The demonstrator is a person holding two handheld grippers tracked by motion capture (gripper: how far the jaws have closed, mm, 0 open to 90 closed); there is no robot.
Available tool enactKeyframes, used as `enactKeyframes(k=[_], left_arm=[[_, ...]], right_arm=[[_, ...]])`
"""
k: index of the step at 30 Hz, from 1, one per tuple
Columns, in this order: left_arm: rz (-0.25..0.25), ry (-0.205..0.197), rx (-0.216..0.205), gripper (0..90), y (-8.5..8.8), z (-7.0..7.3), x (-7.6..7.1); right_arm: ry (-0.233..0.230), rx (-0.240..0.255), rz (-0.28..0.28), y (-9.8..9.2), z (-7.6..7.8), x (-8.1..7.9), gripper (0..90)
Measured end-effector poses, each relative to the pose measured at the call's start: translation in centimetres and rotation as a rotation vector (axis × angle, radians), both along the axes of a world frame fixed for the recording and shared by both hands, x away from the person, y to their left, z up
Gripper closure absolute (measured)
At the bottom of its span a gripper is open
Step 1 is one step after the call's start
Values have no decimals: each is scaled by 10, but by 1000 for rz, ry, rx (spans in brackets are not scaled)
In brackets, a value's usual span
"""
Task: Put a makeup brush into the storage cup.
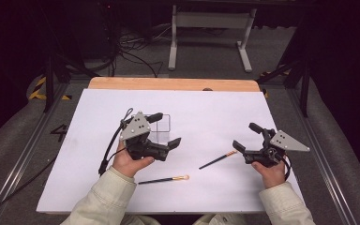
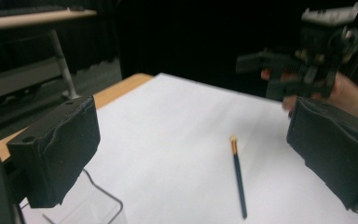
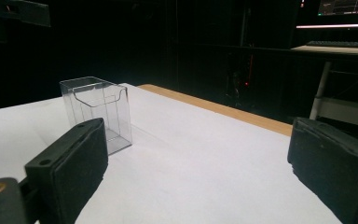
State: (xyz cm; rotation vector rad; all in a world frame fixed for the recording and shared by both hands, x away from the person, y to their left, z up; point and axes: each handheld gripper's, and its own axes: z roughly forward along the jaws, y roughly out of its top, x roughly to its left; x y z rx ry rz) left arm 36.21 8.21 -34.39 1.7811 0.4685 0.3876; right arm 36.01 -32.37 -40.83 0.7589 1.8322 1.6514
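High view: left claw [image 1: 165, 129] and right claw [image 1: 244, 136], both spread and empty, above the white-covered desk [image 1: 206, 112]; two thin dark chopsticks with pale tips [image 1: 218, 160] [image 1: 163, 179] lying apart between them. Left gripper view: one chopstick [image 2: 237, 177] ahead, unobstructed. Right gripper view: clear plastic box [image 3: 98, 112] upright beyond the near jaw.

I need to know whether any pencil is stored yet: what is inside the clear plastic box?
Nothing: through the clear box only its walls and floor show. Both pencils lie on the white sheet. A black finger covers its lower left corner.
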Motion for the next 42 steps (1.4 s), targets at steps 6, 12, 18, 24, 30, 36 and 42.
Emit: enactKeyframes(k=[6, 12, 18, 24, 30, 36, 42], left_arm=[[-56, 47, 122, 102, -6, -1, 1], [-92, 51, 230, 110, -14, -1, -2], [-93, 90, 319, 105, -17, 1, -2], [-102, 106, 403, 108, -18, 0, -2], [-98, 130, 459, 80, -18, 0, 0], [-152, 289, 558, 32, -20, -2, 10], [-155, 254, 616, 58, -23, -3, 7]], right_arm=[[-2, 2, -2, -2, 1, -2, 53], [7, 6, -3, -3, 0, -2, 54], [12, 4, -8, -6, -1, -3, 53], [17, 2, -10, -6, -2, -4, 53], [27, 5, -13, -7, -3, -3, 53], [31, 4, -16, -7, -3, -4, 55], [31, -1, -14, -7, -3, -5, 57]])
